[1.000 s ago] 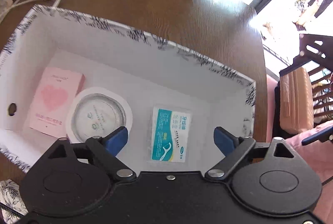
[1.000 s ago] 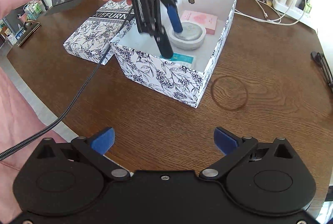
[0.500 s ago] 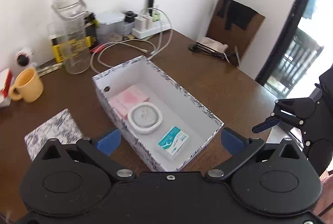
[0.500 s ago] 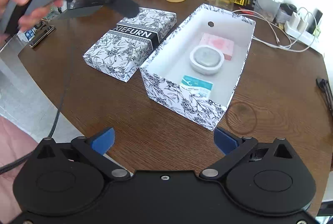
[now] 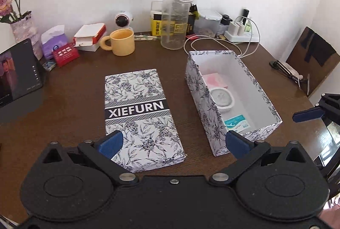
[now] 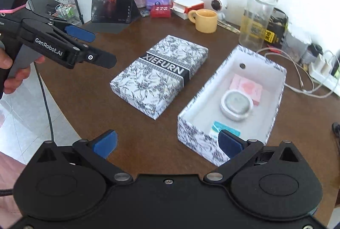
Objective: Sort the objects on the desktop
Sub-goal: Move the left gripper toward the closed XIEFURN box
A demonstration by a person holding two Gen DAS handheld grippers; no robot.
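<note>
Lid (image 5: 140, 114) lies flat mid-worktop, print side up, with the open box (image 5: 265, 99) beside it to the right, not touching. Box holds pink packet (image 5: 214, 80), round white case (image 5: 222, 99) and floss pack (image 5: 237, 122). Left tool (image 5: 172, 141) and right tool (image 6: 167, 142) both hang empty, fingers spread. Judgement: loading looks finished; next comes closing, so grip the lid's long edges, lift it level and square it over the box.

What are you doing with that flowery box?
A person is tidying desk things into the open box. A pink packet, a round white case and a teal packet lie inside. Its lid lies beside it on the table. The left tool and right tool are open, holding nothing.
</note>
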